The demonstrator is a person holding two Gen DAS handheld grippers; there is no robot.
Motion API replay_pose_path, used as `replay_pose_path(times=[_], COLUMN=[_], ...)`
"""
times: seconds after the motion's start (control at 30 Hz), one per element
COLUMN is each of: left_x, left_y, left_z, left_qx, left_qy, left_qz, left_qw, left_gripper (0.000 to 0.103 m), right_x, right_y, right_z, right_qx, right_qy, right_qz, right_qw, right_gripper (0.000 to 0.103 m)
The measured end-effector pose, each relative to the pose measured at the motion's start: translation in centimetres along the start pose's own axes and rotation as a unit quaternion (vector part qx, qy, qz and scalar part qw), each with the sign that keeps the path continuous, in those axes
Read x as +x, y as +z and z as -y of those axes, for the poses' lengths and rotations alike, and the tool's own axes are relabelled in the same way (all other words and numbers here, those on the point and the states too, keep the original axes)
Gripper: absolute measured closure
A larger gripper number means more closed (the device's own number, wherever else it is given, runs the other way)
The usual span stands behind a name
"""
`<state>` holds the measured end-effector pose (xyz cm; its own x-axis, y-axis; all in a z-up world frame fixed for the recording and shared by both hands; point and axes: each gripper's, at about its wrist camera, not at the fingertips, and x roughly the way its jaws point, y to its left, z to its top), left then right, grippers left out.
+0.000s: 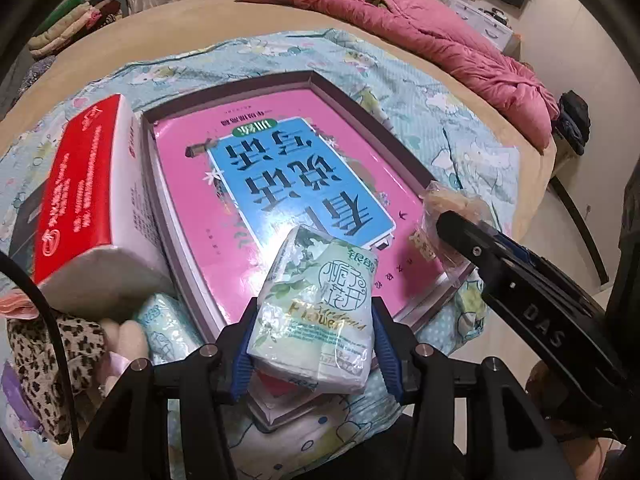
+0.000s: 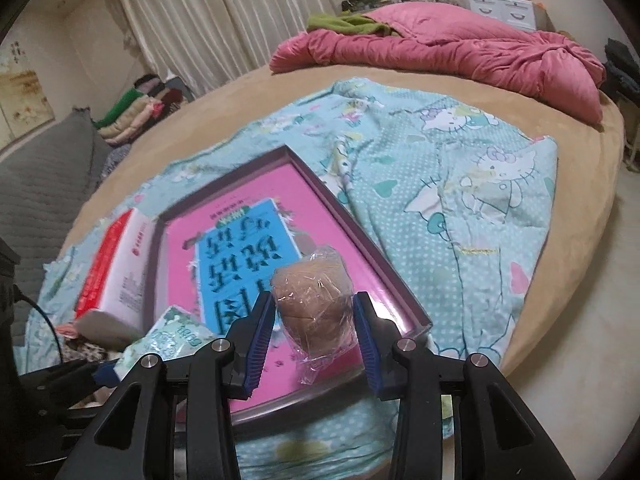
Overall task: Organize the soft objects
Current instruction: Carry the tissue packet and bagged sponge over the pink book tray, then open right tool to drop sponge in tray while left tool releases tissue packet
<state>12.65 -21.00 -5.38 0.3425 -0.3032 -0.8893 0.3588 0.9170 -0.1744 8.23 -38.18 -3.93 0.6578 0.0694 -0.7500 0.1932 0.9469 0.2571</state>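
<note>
Tissue pack [image 1: 316,312] being pinched by left tongs [image 1: 314,344]. Wrapped bun [image 2: 314,300] being pinched by right tongs [image 2: 316,344]. Leopard fabric [image 1: 36,352] being shown beside left tongs only.

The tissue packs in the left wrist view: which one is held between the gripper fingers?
The green-and-white floral pack, printed "Flower", sits between the left gripper's blue pads. The big red-and-white pack leans beside the pink tray; a small blue pack lies below it.
</note>
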Motion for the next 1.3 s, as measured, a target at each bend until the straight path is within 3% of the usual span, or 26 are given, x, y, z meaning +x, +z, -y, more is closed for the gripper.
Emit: replay_pose_path(times=[0.4, 0.47, 0.67, 0.97, 1.3], left_x=[1.2, 1.3, 1.2, 0.9, -1.7], left_y=[-0.2, -0.2, -0.3, -0.5, -0.9], left_z=[0.0, 0.0, 0.1, 0.0, -0.2], left_qx=[-0.001, -0.003, 0.003, 0.005, 0.006], left_qy=[0.003, 0.002, 0.005, 0.014, 0.015], left_qz=[-0.013, -0.015, -0.017, -0.018, 0.007], left_qw=[0.9999, 0.9999, 0.9998, 0.9997, 0.9998], left_gripper=[0.051, 0.051, 0.05, 0.042, 0.035], right_x=[1.2, 0.9, 0.5, -0.1, -1.2], right_y=[-0.4, -0.4, -0.3, -0.3, -0.4], right_z=[0.2, 0.3, 0.2, 0.6, 1.2], right_qx=[0.0, 0.003, 0.006, 0.02, 0.034], right_qy=[-0.003, 0.001, 0.006, 0.007, 0.0], right_qz=[-0.007, -0.001, 0.003, 0.007, 0.017], right_qw=[1.0, 1.0, 1.0, 1.0, 0.999], right_gripper=[0.06, 0.054, 0.052, 0.043, 0.037])
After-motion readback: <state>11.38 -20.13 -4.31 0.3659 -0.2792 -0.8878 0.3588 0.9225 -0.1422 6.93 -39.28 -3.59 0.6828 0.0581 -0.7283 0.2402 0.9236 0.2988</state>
